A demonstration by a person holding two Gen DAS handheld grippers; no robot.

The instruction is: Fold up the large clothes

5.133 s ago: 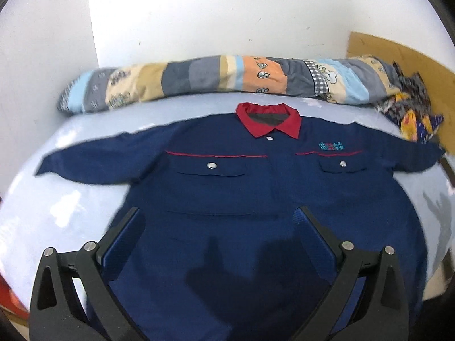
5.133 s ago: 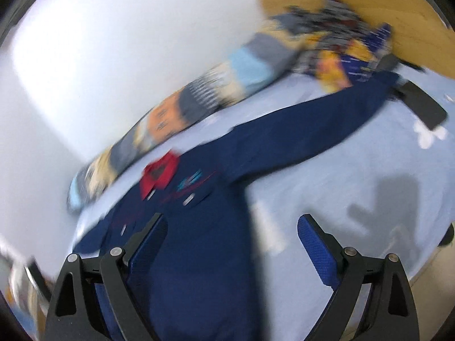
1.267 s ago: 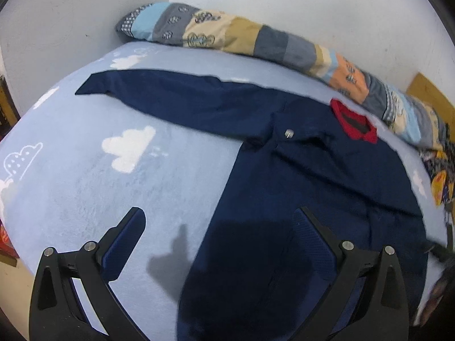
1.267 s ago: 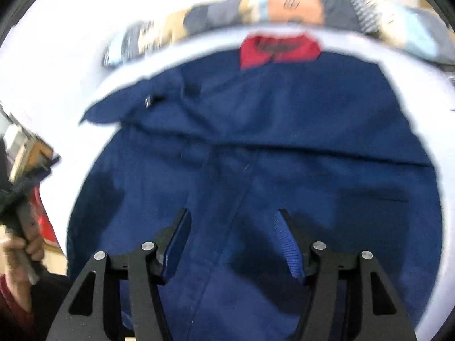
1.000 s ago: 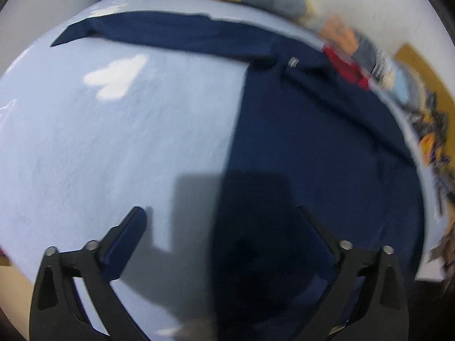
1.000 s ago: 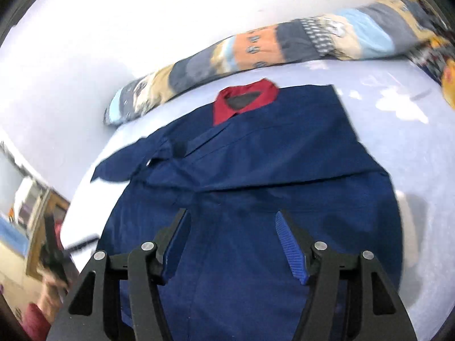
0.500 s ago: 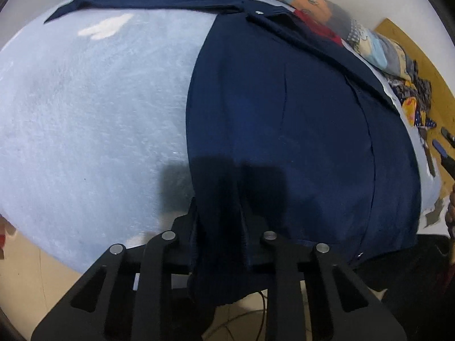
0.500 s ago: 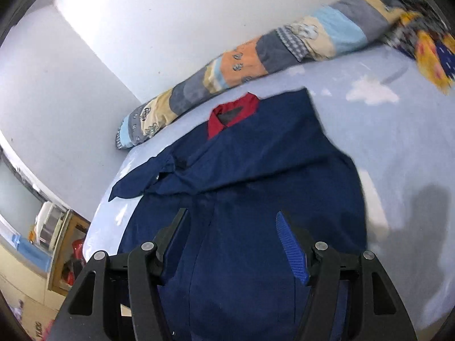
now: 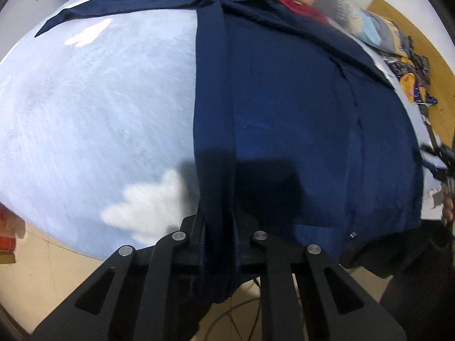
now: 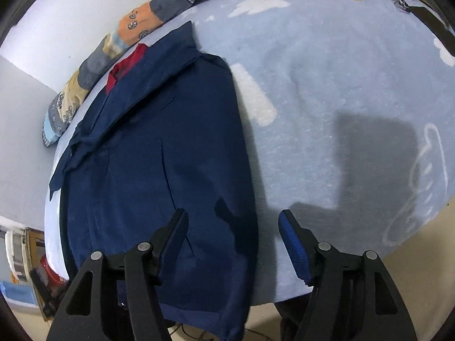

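A large navy jacket (image 9: 298, 113) with a red collar (image 9: 295, 5) lies flat on the light-blue bed sheet (image 9: 99, 113). One sleeve (image 9: 128, 2) stretches out to the far left. My left gripper (image 9: 219, 221) is closing, its pads pressing on the jacket's near left hem, which is gathered into a taut strip between them. In the right wrist view the jacket (image 10: 159, 156) and collar (image 10: 125, 65) fill the left half. My right gripper (image 10: 233, 218) hangs over the jacket's near right edge with its jaws opening. Cloth lies beneath them but is not pinched.
A patchwork bolster (image 9: 335, 0) lies along the wall behind the jacket. Crumpled colourful cloth (image 9: 412, 85) sits at the far right by a wooden board (image 9: 412, 28). The bed's near edge drops to the floor (image 9: 42, 270). A person's hand (image 9: 448, 210) shows at the right edge.
My left gripper went from wide open to shut on the jacket's near left hem, and the cloth there is now drawn taut. The right gripper swung down towards the jacket's right edge.
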